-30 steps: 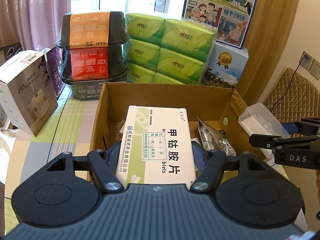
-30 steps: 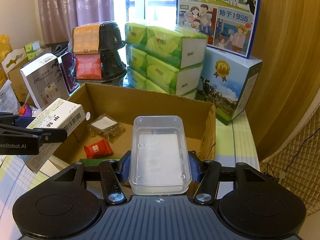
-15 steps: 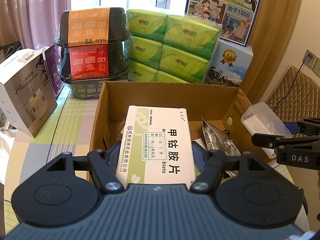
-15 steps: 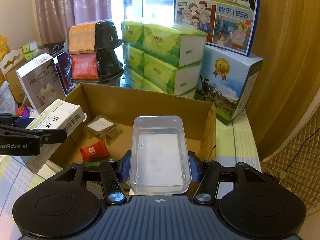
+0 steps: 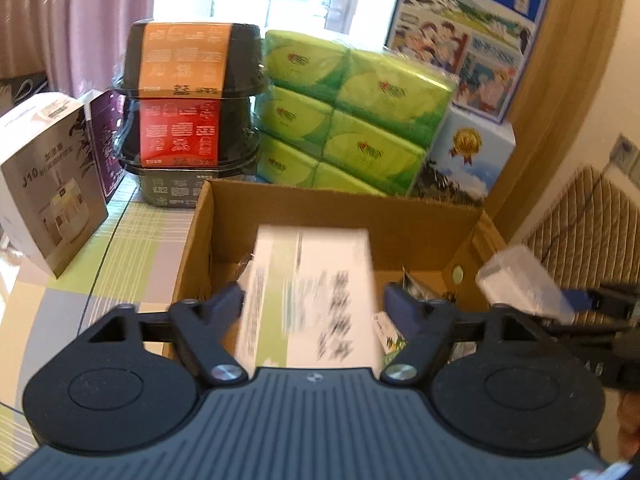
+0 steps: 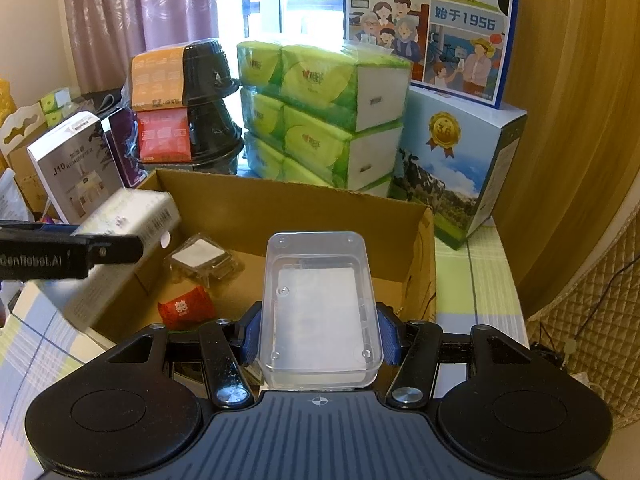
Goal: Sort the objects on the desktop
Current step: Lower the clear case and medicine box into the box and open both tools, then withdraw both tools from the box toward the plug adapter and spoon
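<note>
A white and green medicine box [image 5: 312,292] shows blurred between the fingers of my left gripper [image 5: 314,298], over the open cardboard carton [image 5: 340,196]. The jaws stand slightly wider than the box, with a thin gap at the right finger [image 5: 400,304]. In the right wrist view the medicine box [image 6: 124,216] tilts down over the carton's [image 6: 280,196] left wall beside my left gripper [image 6: 72,248]. My right gripper [image 6: 320,332] is shut on a clear plastic box [image 6: 320,300] above the carton's front right corner. That clear plastic box [image 5: 520,280] and my right gripper [image 5: 600,312] also appear in the left wrist view.
In the carton lie a red candy pack [image 6: 186,308], a clear packet with a white pad [image 6: 204,258] and a silver packet [image 5: 416,292]. Behind it stand green tissue packs [image 6: 320,120], stacked black bowls [image 5: 184,120] and blue milk cartons [image 6: 452,168]. A humidifier box [image 5: 44,188] stands left.
The medicine box has gone blurred and sits lower and smaller between the left fingers, slipping toward the carton. The right gripper and its clear box have moved closer to the carton.
</note>
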Motion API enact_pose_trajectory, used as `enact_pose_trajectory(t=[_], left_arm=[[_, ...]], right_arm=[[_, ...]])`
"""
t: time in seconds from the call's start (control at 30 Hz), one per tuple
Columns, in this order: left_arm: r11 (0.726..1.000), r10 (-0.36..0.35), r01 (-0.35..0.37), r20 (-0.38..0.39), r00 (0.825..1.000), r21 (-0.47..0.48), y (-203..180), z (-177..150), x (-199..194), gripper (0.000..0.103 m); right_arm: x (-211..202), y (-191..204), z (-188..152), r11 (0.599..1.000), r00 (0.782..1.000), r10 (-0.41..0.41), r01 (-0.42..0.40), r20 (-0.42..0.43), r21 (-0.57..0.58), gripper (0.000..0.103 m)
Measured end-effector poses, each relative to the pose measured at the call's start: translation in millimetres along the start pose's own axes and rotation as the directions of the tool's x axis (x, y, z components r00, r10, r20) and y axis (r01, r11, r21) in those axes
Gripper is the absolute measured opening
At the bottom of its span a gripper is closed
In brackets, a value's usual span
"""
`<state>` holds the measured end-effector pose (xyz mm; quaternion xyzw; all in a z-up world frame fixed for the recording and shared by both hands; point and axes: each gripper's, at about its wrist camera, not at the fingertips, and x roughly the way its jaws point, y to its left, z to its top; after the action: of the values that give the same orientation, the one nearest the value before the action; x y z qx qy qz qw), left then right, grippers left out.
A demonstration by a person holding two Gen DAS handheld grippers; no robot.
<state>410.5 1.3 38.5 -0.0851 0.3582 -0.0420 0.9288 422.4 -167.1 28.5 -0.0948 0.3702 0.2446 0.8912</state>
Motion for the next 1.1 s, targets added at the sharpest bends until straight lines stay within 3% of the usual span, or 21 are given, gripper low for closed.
enact_pose_trajectory(t=[0.1, 0.13, 0.17, 0.73, 1.1], left_arm=[[1.000, -0.002, 0.002, 0.012, 1.000, 0.005, 1, -1, -4, 0.079], [1.000, -0.004, 0.004, 0.011, 1.000, 0.005, 2, -2, -5, 0.079], [1.000, -0.006, 0.006, 0.011, 1.000, 0.003, 3, -3, -7, 0.079], [0.999, 0.002, -0.002, -0.001, 1.000, 0.033, 13, -29, -40, 0.092], [0.998, 0.014, -0.014, -0.001, 1.000, 0.057, 22, -57, -82, 0.099]], right_arm=[[2, -2, 2, 0.998, 0.999, 0.050, -0.050, 0.022, 0.023, 0.057], [2, -4, 2, 0.997, 0.997, 0.071, -0.072, 0.029, 0.036, 0.077], [1, -5, 2, 0.995, 0.996, 0.078, -0.081, 0.042, 0.050, 0.090], [-28, -13, -22, 0.992, 0.997, 0.064, -0.069, 0.052, 0.101, 0.091], [-63, 10, -66, 0.996, 0.995, 0.089, -0.090, 0.033, 0.021, 0.091]])
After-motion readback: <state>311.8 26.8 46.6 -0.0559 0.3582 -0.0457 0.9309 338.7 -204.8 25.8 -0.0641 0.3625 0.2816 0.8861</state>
